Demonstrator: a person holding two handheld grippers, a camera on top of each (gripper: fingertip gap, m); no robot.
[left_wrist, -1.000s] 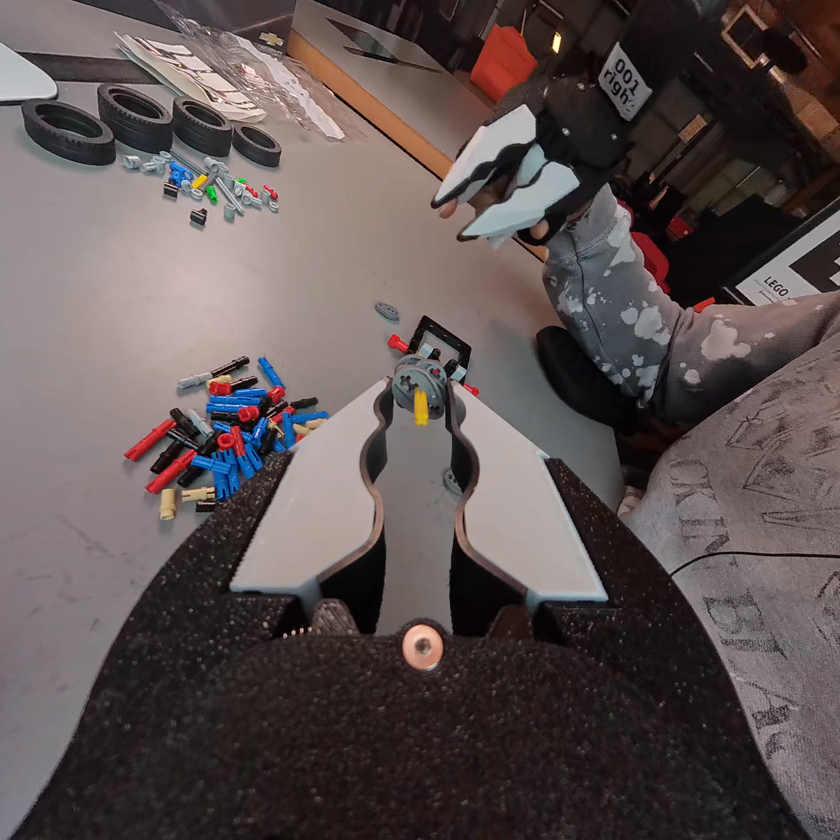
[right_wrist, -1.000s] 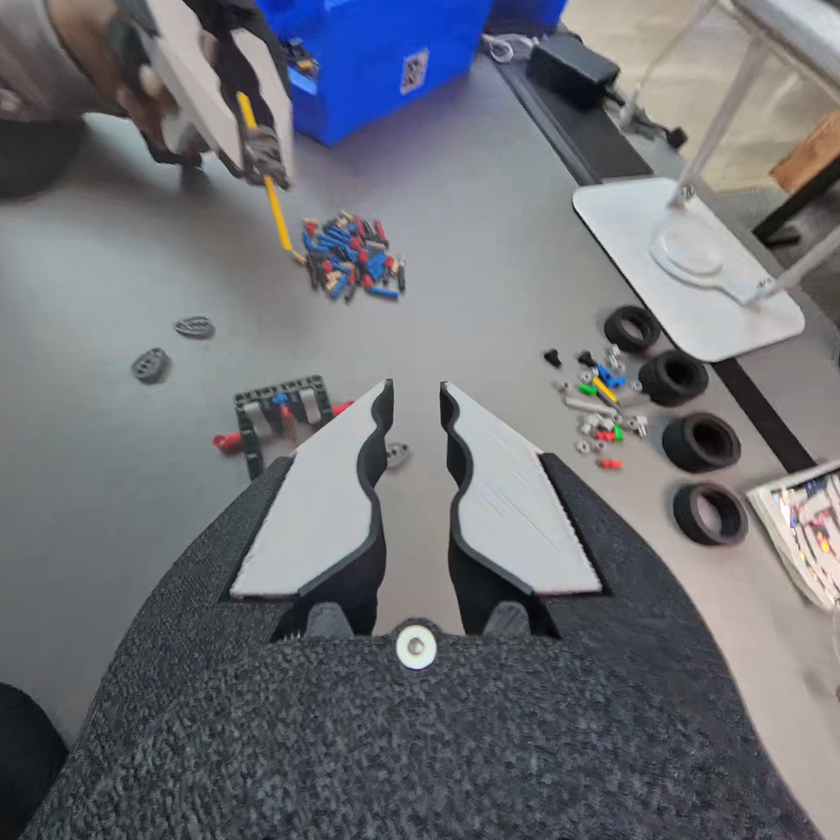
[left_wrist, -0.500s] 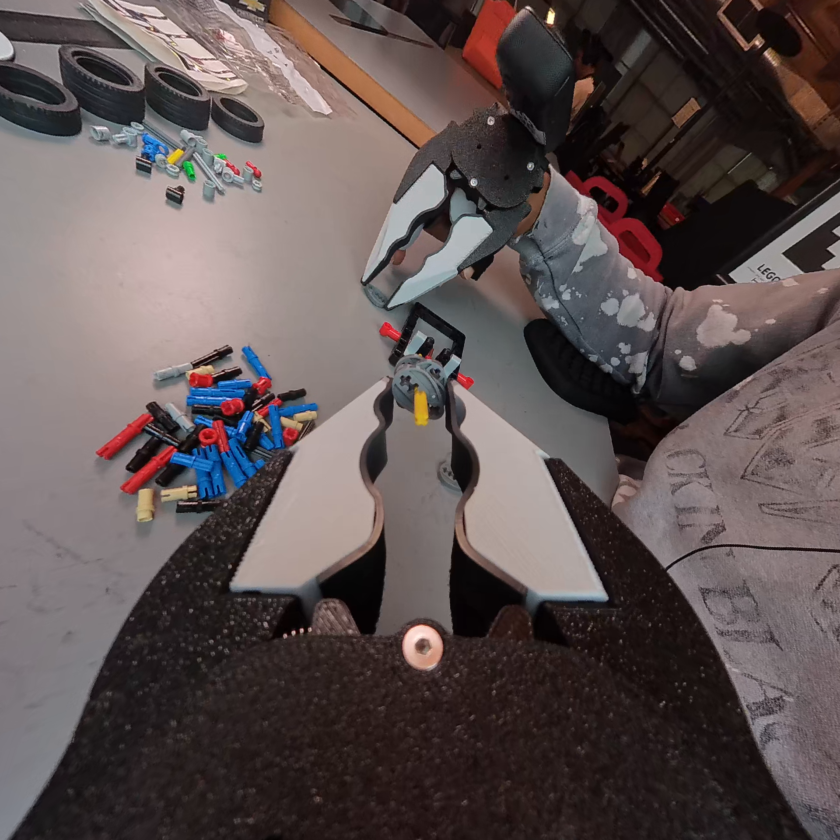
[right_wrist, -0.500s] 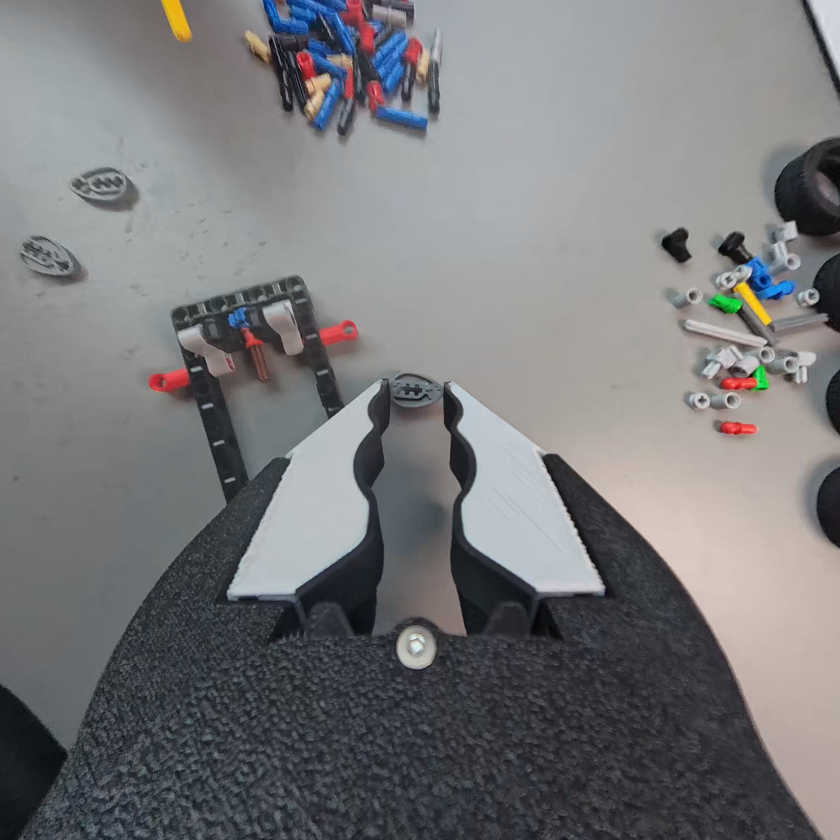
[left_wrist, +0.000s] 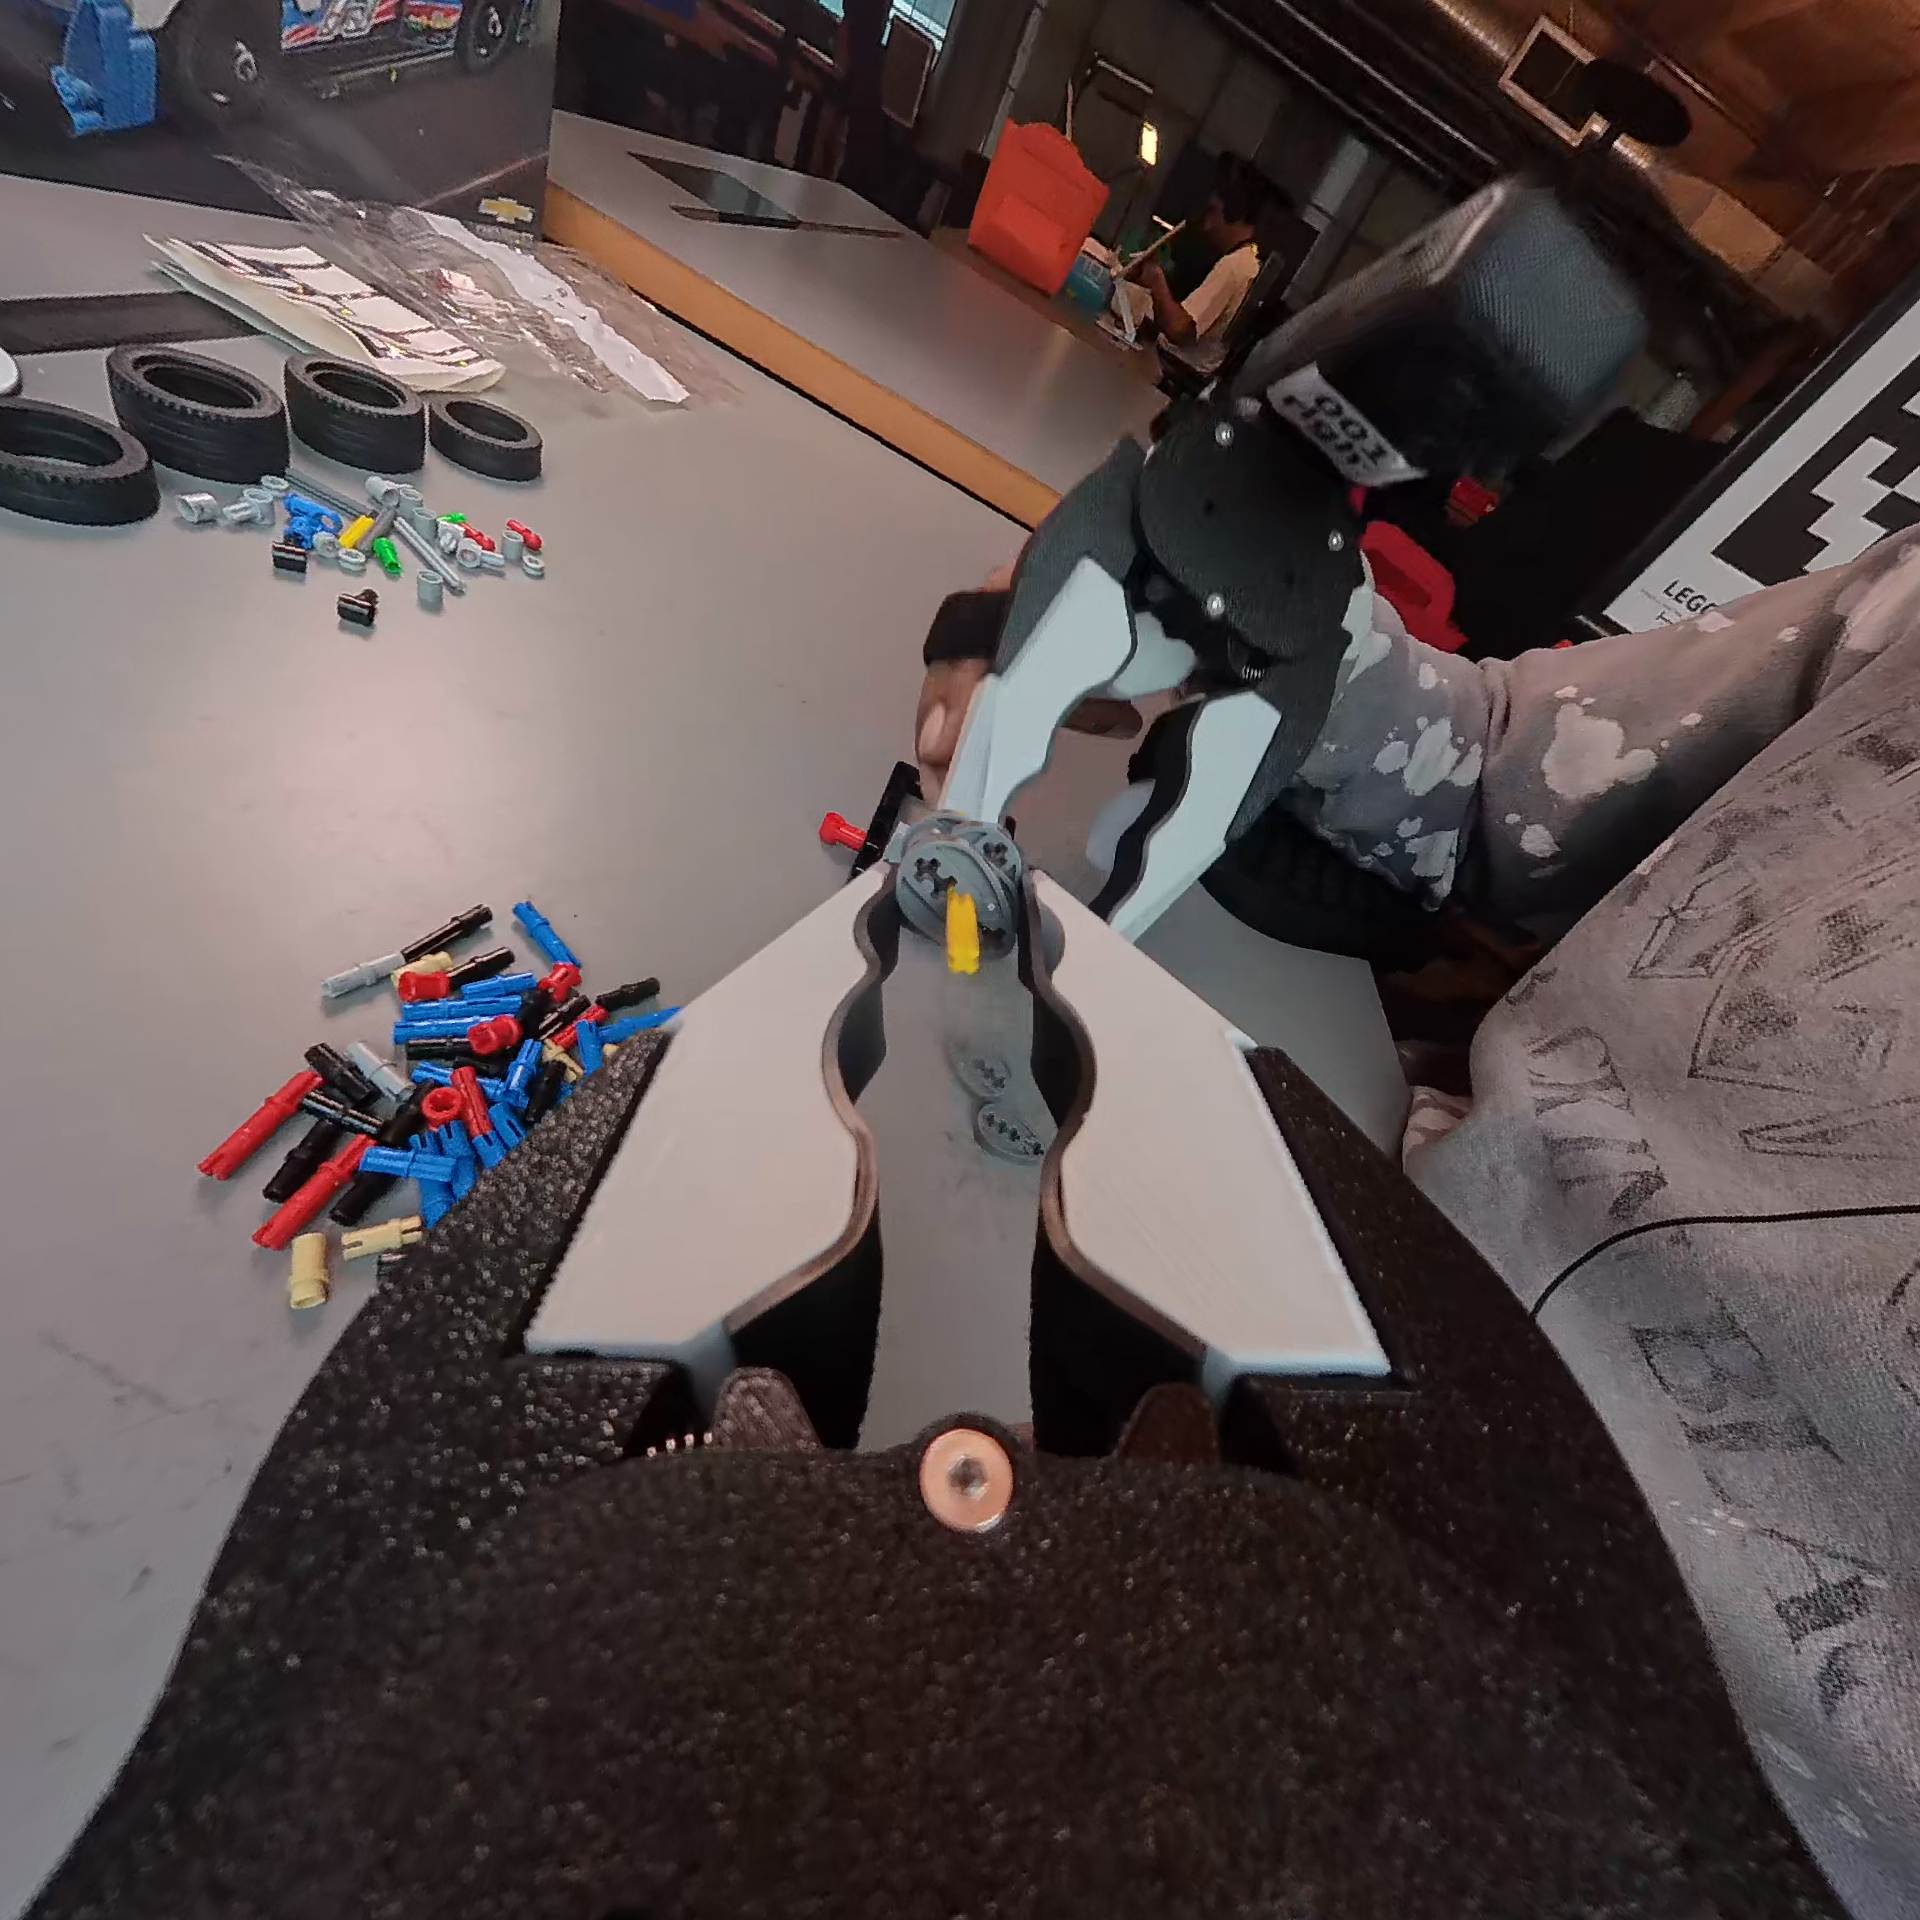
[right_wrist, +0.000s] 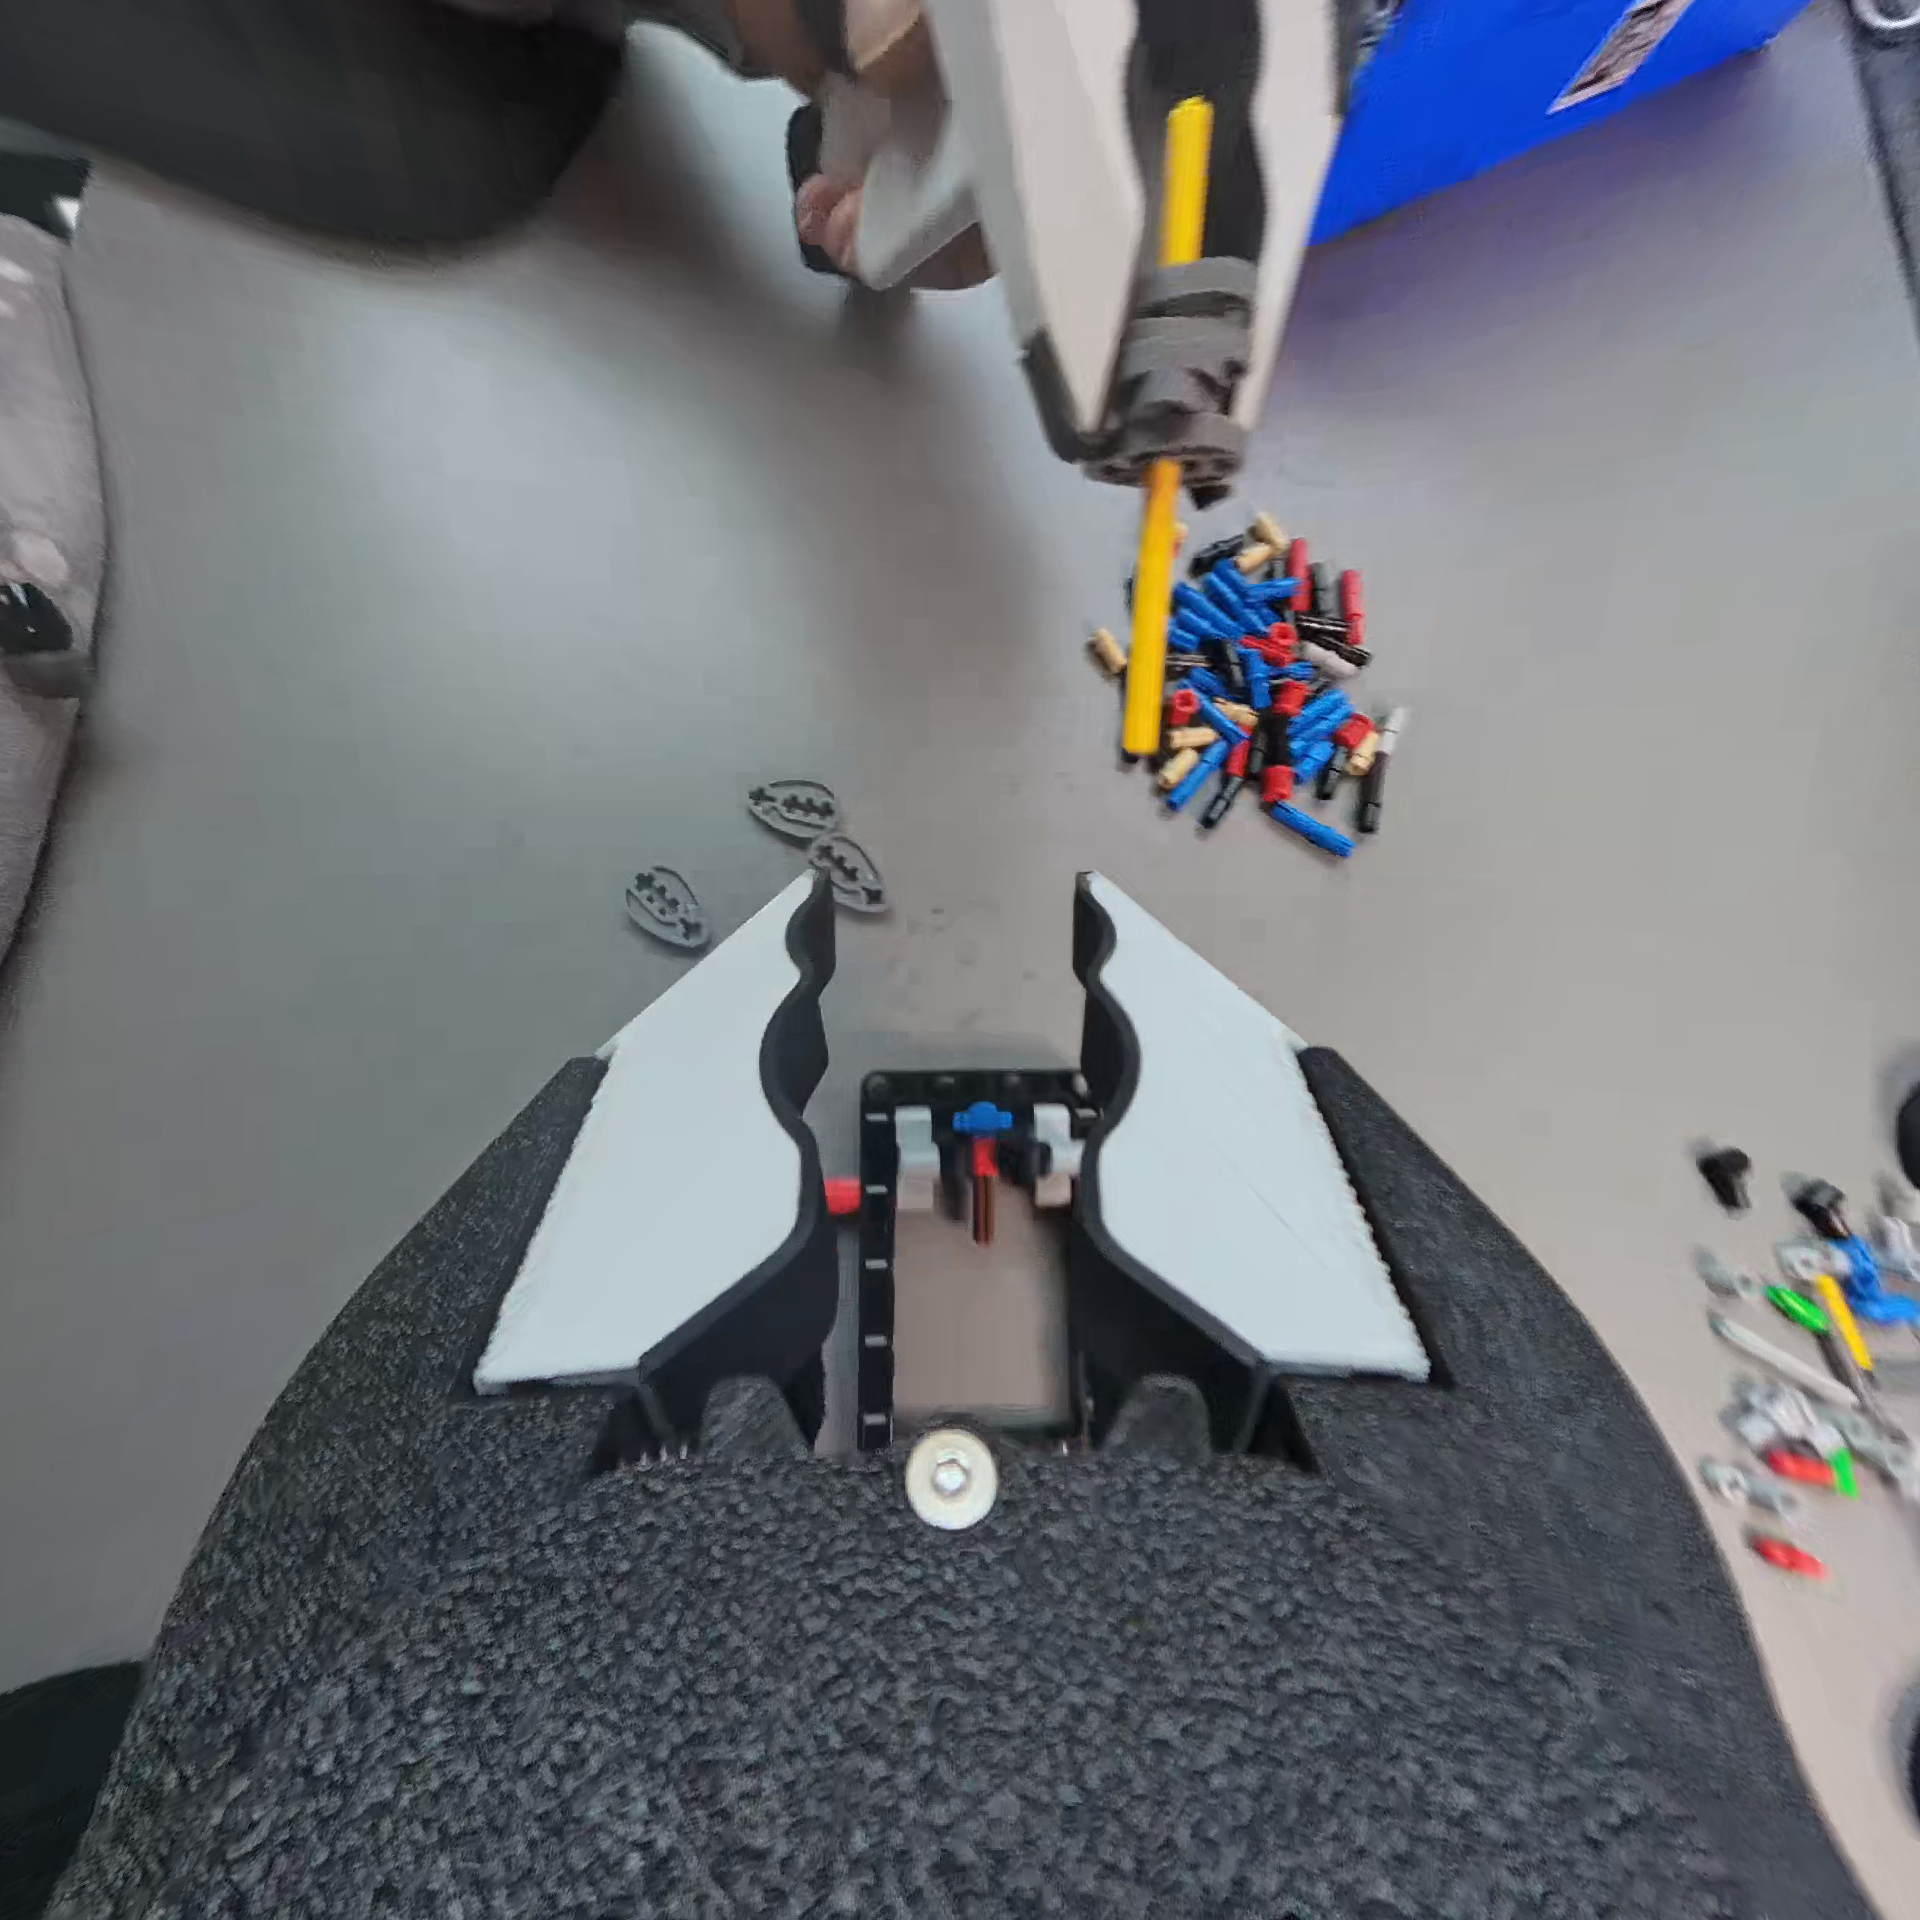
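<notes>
Left wrist view: grey gear stack (left_wrist: 954, 878) on a yellow axle (left_wrist: 962, 928) is pinched by left gripper (left_wrist: 958, 883).
Right gripper (right_wrist: 951, 894): jaws spread, held above black frame (right_wrist: 883, 1226); nothing gripped.

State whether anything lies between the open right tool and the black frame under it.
Nothing visible does: the frame shows bare between the fingers of the right tool. The grey discs lie ahead, and the left tool, clamping a hub on a yellow axle, is farther off.

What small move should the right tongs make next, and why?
Probably lower the right tongs and close them on the black frame. They stand open with the frame showing in the gap between them, seemingly below, while the left tongs hold the grey discs on the yellow axle.
</notes>
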